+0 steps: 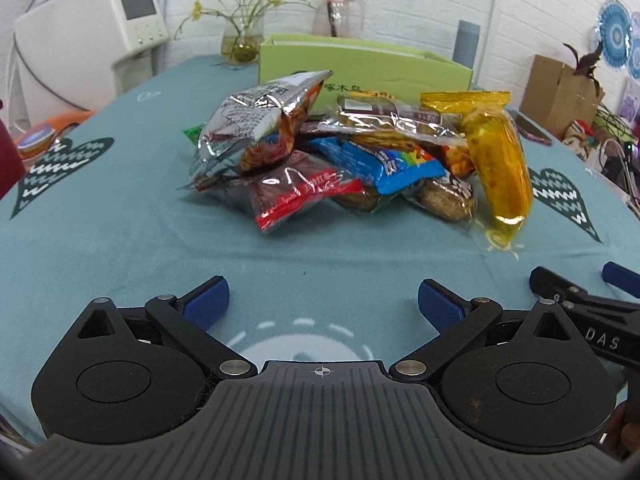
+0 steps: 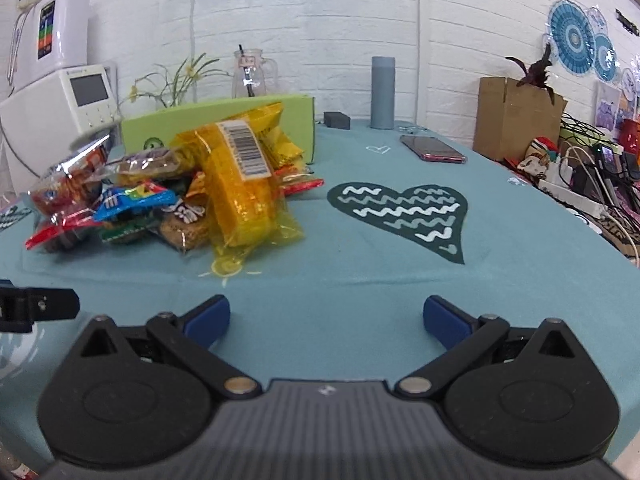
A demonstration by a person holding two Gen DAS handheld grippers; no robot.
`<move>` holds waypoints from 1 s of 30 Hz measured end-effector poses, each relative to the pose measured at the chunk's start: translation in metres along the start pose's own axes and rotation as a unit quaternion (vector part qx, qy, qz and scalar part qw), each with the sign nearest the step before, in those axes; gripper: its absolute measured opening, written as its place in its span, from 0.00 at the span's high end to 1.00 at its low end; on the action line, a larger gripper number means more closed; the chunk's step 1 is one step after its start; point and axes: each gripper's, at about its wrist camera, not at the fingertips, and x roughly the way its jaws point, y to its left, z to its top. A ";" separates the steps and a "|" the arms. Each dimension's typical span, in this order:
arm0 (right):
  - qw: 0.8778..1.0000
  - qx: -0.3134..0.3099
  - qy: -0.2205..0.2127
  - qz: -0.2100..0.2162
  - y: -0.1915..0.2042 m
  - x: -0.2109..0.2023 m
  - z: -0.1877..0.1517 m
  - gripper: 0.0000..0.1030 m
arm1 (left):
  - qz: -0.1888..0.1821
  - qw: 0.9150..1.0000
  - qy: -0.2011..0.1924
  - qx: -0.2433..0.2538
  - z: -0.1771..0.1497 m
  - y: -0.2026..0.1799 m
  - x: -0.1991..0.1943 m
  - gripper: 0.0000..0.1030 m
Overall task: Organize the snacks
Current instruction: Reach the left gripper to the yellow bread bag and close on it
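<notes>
We face the snack pile (image 1: 344, 148) dead ahead of our left tongs (image 1: 323, 300), spread apart and empty. From our right tongs (image 2: 326, 316) (also apart, empty) it lies forward-left, the yellow packet (image 2: 244, 188) nearest, lengthwise toward us.

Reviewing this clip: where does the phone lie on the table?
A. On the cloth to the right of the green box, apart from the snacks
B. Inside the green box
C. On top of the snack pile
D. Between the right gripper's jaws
A: in the right wrist view the phone lies flat on the teal tablecloth, right of the green box and well clear of the snack pile.
</notes>
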 end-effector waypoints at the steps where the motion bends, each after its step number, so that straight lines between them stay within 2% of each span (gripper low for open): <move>1: 1.000 0.001 0.004 0.004 -0.003 0.001 0.001 0.00 | -0.006 1.000 0.005 -0.002 0.004 0.001 0.002 0.12; 4: 1.000 -0.011 0.006 0.017 -0.009 -0.001 0.000 0.00 | -0.032 0.999 0.013 -0.014 0.015 0.005 0.004 0.13; 6: 0.999 -0.020 0.027 0.033 -0.013 0.000 0.007 0.00 | -0.056 0.998 0.020 -0.025 0.027 0.006 0.006 0.15; 7: 0.998 -0.021 0.045 0.042 -0.014 0.002 0.015 0.00 | -0.073 0.997 0.022 -0.031 0.035 0.005 0.007 0.17; 9: 0.996 -0.030 0.042 0.077 -0.013 0.002 0.028 0.00 | -0.097 0.994 0.016 -0.045 0.056 -0.001 0.010 0.13; 10: 0.995 -0.042 0.037 0.080 -0.010 0.003 0.034 0.00 | -0.100 0.994 0.006 -0.047 0.069 -0.007 0.013 0.11; 12: 0.995 -0.069 0.025 0.063 -0.004 0.010 0.047 0.00 | -0.090 0.995 -0.001 -0.033 0.090 -0.021 0.021 0.12; 14: 0.994 -0.087 0.019 0.059 -0.002 0.019 0.058 0.00 | -0.088 0.996 0.004 -0.025 0.103 -0.030 0.021 0.21; 16: 0.992 -0.094 0.020 0.087 -0.003 0.025 0.064 0.00 | -0.143 0.989 -0.012 -0.026 0.108 -0.032 0.012 0.20; 18: 0.988 -0.090 0.034 0.117 -0.006 0.034 0.067 0.00 | -0.170 0.985 -0.003 -0.015 0.114 -0.042 0.013 0.19; 21: 0.986 -0.080 0.045 0.142 -0.010 0.046 0.069 0.00 | -0.173 0.985 0.011 0.010 0.114 -0.063 0.027 0.26; 22: 0.984 -0.078 0.041 0.154 -0.010 0.049 0.071 0.00 | -0.173 0.985 0.022 0.012 0.114 -0.069 0.034 0.34; 23: 0.982 -0.080 0.041 0.166 -0.009 0.052 0.073 0.00 | -0.183 0.982 0.034 0.013 0.112 -0.076 0.043 0.43; 25: 0.974 -0.100 0.039 0.198 -0.002 0.056 0.076 0.01 | -0.214 0.974 0.067 0.007 0.110 -0.082 0.056 0.49; 28: 0.960 -0.136 0.042 0.242 0.010 0.054 0.077 0.01 | -0.243 0.966 0.085 -0.008 0.110 -0.085 0.063 0.51; 30: 0.958 -0.151 0.046 0.240 0.012 0.050 0.075 0.01 | -0.249 0.964 0.088 -0.007 0.112 -0.092 0.066 0.50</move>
